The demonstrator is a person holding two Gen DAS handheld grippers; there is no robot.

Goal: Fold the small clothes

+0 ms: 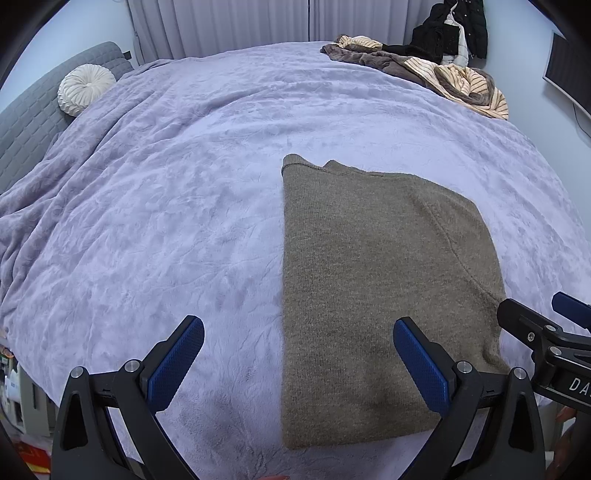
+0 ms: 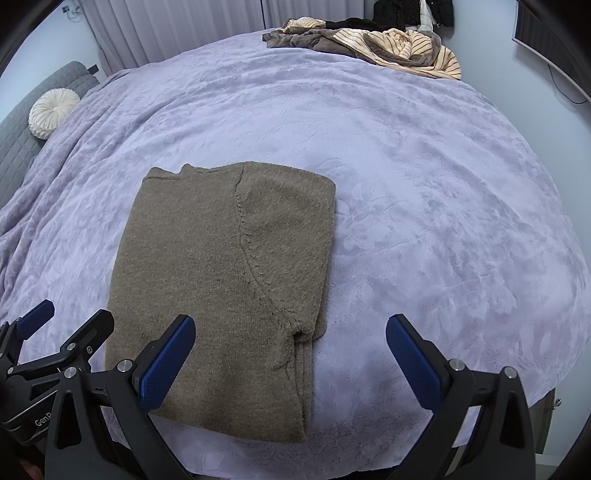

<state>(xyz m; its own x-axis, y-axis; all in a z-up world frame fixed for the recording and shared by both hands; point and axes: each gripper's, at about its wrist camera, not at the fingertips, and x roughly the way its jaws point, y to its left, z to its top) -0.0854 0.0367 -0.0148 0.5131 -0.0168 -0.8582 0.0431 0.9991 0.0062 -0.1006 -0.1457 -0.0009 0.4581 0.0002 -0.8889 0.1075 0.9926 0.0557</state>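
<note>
An olive-brown knit sweater [image 1: 373,280] lies folded into a long rectangle on the lilac bed cover [image 1: 184,184], its near end at the bed's front edge. It also shows in the right wrist view [image 2: 221,288]. My left gripper [image 1: 295,354] is open and empty, hovering over the sweater's near left edge. My right gripper [image 2: 291,354] is open and empty over the sweater's near right edge. The right gripper also shows at the right edge of the left wrist view [image 1: 546,332]. The left gripper shows at the lower left of the right wrist view [image 2: 55,339].
A heap of striped and brown clothes [image 1: 443,74] lies at the bed's far right corner, also in the right wrist view [image 2: 373,44]. A round white cushion [image 1: 85,88] rests against the grey headboard [image 1: 29,122] at the left. Dark coats [image 1: 454,29] hang behind.
</note>
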